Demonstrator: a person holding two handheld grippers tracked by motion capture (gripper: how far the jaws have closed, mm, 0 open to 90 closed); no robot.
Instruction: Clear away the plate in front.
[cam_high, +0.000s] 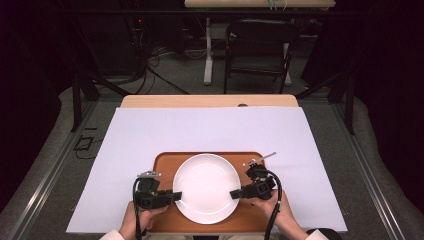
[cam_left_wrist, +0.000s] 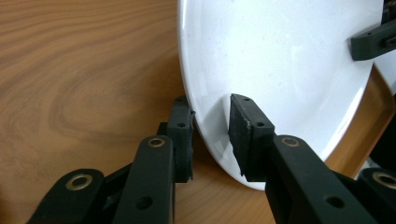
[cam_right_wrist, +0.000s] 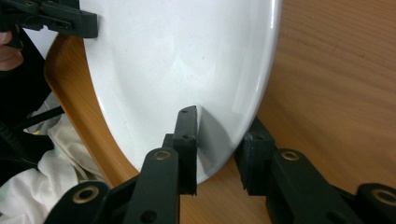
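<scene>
Plate (cam_high: 206, 187), white, on tray (cam_high: 162, 161). Rim is straddled at nine and three o'clock by left tongs (cam_high: 176, 195) and right tongs (cam_high: 234, 194), both apart, evidently for a level two-sided lift.

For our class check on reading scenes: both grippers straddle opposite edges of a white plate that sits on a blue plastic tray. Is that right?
Not quite. The tray is brown wood, not blue plastic; the high view shows it. The rest holds: the left gripper and right gripper straddle opposite edges of the white plate.
</scene>
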